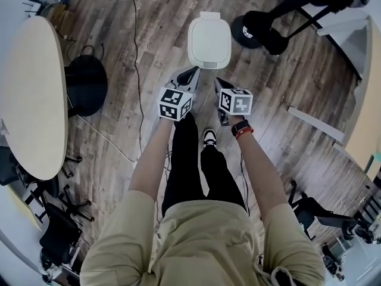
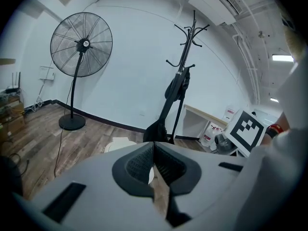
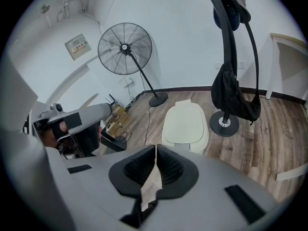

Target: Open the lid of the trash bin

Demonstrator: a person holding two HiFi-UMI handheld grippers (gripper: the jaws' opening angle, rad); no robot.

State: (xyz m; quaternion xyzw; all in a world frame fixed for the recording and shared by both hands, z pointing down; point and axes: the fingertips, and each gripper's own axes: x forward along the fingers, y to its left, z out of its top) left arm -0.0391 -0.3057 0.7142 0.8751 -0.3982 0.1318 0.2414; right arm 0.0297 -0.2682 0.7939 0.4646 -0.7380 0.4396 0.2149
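Head view, bin (image 1: 209,40): smooth white plastic, a rounded rectangle. It stands on the wood-plank floor (image 1: 297,88) just ahead of your claws, with its lid (image 1: 209,36) lying flat and down.
Head view, left claw (image 1: 189,76): the dark tips point at the bin's near edge and are apart from it.
Head view, right claw (image 1: 221,85): beside your left one, near the bin but not touching it.
Head view, table (image 1: 30,100): a pale oval top on your left.
Left claw view, left claw (image 2: 153,148): the ribbed dark pads are pressed together with nothing between them.
Left claw view, bin (image 2: 118,144): a pale sliver on the floor past the grey body.
Left claw view, fan (image 2: 82,44): a round wire cage on a thin black pole with a disc base.
Left claw view, rack (image 2: 182,76): black, with hooked arms.
Right claw view, right claw (image 3: 156,153): the ribbed pads meet at the tips and hold nothing.
Right claw view, bin (image 3: 185,124): straight ahead beyond the tips, matte cream, lid down.
Right claw view, bag (image 3: 233,97): dark and limp, hanging from the rack (image 3: 226,28).
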